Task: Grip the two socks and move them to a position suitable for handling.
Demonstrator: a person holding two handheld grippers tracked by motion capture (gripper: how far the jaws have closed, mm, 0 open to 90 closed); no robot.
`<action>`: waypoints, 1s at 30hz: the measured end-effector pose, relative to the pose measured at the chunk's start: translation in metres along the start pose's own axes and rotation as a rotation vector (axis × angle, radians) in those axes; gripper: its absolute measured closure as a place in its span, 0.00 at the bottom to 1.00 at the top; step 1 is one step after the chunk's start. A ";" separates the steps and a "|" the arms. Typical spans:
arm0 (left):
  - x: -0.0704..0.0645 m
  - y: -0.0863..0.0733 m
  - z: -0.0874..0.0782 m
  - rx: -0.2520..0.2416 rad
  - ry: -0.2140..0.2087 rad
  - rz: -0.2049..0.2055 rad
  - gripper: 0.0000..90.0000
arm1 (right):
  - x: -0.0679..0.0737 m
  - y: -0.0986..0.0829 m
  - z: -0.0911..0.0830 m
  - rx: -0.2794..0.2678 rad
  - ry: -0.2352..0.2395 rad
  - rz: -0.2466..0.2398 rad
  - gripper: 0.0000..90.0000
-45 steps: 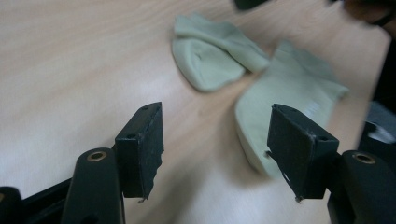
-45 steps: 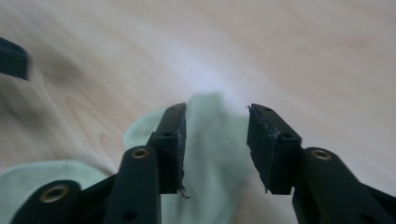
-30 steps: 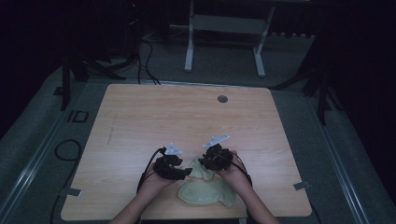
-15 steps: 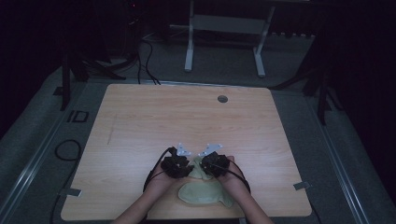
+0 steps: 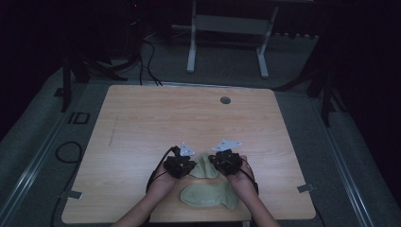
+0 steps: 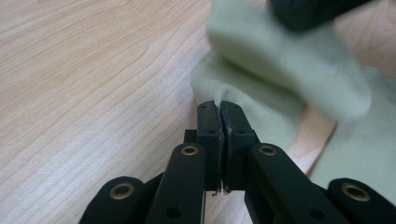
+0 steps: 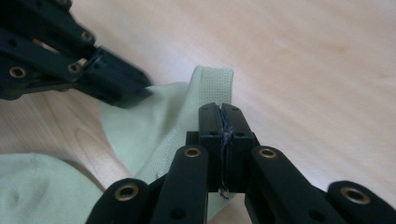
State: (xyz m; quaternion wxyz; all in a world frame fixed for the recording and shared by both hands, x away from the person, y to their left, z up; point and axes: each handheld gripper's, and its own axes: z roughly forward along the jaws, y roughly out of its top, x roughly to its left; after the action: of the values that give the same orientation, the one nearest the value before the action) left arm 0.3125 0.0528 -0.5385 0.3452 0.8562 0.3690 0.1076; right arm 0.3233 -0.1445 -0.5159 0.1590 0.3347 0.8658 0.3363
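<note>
Both tools, left tool (image 6: 219, 109) and right tool (image 7: 219, 112), pinch the green sock (image 5: 204, 166) cuff at the counter (image 5: 142, 123) near edge, over a second sock (image 5: 208, 197); thin bites risk slipping if pulled apart.

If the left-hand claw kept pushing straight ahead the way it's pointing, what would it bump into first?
The left gripper is shut on the pale green cloth, so it would press into that cloth at once. Just beyond, the right gripper appears to cross its line, though the depth is hard to judge.
</note>
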 end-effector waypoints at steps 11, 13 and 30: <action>0.011 0.013 -0.028 0.004 -0.006 0.078 0.97 | -0.036 -0.008 -0.045 -0.060 -0.035 0.108 0.98; 0.015 0.014 -0.025 0.016 -0.021 0.085 0.97 | -0.041 -0.017 -0.044 -0.045 -0.037 0.127 0.98; 0.027 0.003 0.014 0.106 -0.060 0.052 0.97 | -0.061 -0.054 -0.002 0.074 -0.055 0.213 0.98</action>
State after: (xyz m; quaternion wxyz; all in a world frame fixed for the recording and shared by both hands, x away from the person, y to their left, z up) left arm 0.3396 0.0634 -0.5485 0.3073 0.8855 0.3413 0.0712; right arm 0.3412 -0.2176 -0.5486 0.1338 0.4396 0.8324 0.3097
